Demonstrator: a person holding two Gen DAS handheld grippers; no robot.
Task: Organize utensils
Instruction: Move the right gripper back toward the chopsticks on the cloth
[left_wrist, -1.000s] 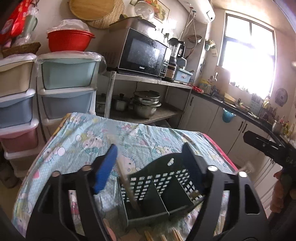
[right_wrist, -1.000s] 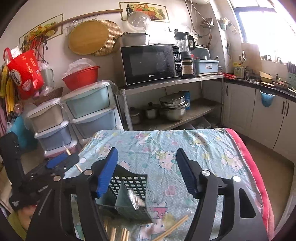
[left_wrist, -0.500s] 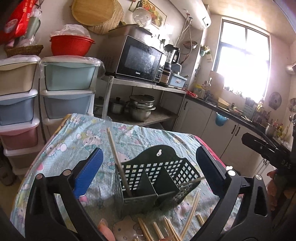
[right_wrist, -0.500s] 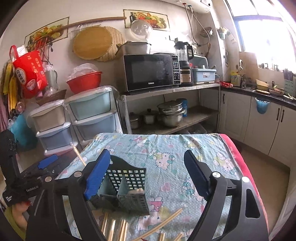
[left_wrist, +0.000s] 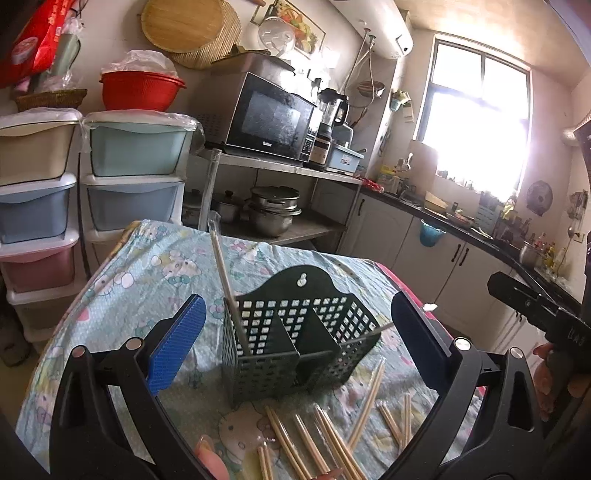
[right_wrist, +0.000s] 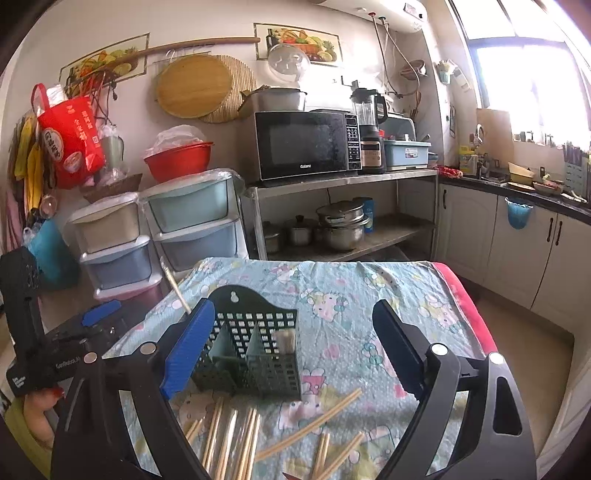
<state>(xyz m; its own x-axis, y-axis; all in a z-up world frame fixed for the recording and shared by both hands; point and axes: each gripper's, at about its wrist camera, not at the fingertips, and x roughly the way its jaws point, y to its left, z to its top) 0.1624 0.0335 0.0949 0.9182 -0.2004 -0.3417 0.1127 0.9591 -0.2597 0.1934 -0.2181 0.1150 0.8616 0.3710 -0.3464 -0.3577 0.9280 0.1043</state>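
Both hand-held grippers, left and right, are spread and empty, their jaws just opened. The chopsticks are judged light, stiff, roll-prone; best pinched mid-length.

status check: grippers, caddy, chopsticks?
Left gripper, right gripper open, empty. One chopstick in caddy; loose chopsticks on table. Nothing blocking.

Chopsticks nearest the camera, in front of the caddy, run off the bottom edge. Window behind the caddy is blown out. Caddy's right compartment contents too blurred to identify.
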